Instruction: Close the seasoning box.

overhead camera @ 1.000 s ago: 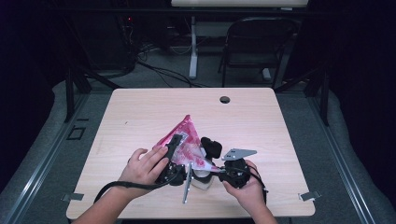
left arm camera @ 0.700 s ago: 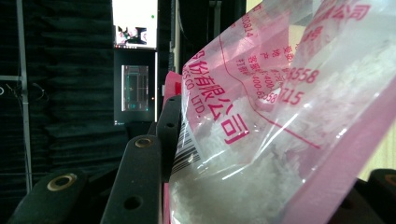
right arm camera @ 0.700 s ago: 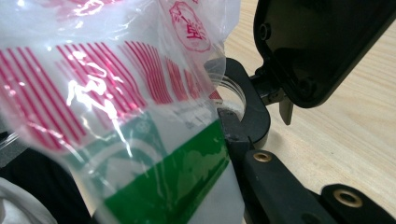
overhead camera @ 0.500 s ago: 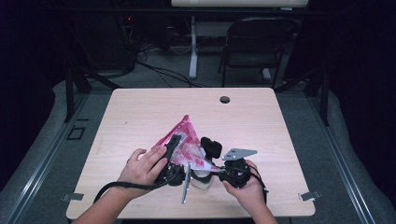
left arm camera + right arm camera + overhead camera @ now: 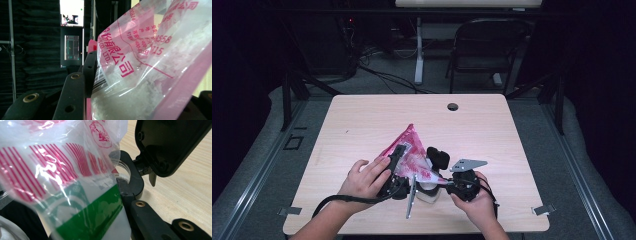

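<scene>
Pink-printed bag point(image 5: 140, 65) sits gripped in left fingers point(image 5: 75, 92); right fingers point(image 5: 135, 192) clasp jar point(image 5: 123, 168).

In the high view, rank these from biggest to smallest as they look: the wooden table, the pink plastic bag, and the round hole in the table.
1. wooden table, by far the largest.
2. pink plastic bag, held between the two grippers.
3. round hole, a small dark spot near the far edge.
</scene>
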Motion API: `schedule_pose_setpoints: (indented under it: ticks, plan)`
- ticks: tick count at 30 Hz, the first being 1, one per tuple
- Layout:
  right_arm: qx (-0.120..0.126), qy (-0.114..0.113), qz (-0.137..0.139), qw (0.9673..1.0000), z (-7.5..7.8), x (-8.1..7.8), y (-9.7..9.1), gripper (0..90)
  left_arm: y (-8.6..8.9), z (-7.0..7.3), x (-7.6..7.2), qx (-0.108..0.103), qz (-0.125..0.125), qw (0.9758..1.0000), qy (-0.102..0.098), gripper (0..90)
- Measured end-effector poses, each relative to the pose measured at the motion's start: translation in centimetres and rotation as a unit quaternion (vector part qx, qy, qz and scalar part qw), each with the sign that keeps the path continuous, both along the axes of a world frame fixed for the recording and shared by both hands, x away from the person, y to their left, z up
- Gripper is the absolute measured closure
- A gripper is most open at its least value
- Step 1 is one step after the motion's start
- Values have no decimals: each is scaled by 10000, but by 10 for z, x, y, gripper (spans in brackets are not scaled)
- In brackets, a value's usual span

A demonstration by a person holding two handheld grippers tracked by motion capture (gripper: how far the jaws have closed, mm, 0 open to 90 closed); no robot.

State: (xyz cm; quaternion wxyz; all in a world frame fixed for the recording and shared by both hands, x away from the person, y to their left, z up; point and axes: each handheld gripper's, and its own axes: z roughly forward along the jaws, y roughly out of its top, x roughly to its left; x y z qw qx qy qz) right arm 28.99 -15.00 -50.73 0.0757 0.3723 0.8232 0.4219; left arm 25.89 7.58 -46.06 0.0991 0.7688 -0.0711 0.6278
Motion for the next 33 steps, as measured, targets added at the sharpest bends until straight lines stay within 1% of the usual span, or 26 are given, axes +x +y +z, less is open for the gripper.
schedule_pose_setpoints:
  ticks: [2, 5, 7, 9, 15, 18, 19, 23, 25, 27, 28, 33]
  plan:
    - [-8, 3, 5, 10000, 0, 0, 0, 900, 1, -1, 0, -23, 8, 10000, 18, 626]
    - [8, 11, 2, 10000, 0, 0, 1, 900, 1, 0, 1, -4, 10, 10000, 25, 626]
    - [16, 10, -4, 10000, 0, 0, 1, 900, 1, 0, 1, -32, 37, 9999, 132, 634]
    - [-13, 14, 16, 10000, 0, 0, 0, 900, 1, 0, 1, 6, 41, 9999, 111, 640]
    - [-8, 4, 3, 10000, 0, 0, 0, 900, 1, -1, 1, 2, 35, 9999, 100, 645]
    - [13, 6, 5, 10000, 0, 0, 0, 900, 1, -1, 2, -23, 49, 9999, 141, 646]
    - [16, 7, 3, 10000, 0, 0, 0, 899, 1, -1, 2, 6, 42, 9999, 115, 645]
    - [6, 16, 18, 10000, 0, 0, 0, 899, 2, -2, 2, -45, 38, 9999, 132, 642]
    - [11, 15, 13, 10000, 0, 0, 1, 899, 2, -2, 2, -21, 43, 9999, 128, 643]
    - [36, 14, -3, 10000, 0, 0, 1, 900, 2, -2, 3, -40, 63, 9998, 169, 644]
    - [18, 13, -2, 10000, 0, 0, 1, 900, 2, -2, 3, -23, 61, 9999, 148, 644]
    - [14, 9, -4, 10000, 0, 0, 1, 900, 2, -2, 4, -12, 74, 9998, 188, 645]
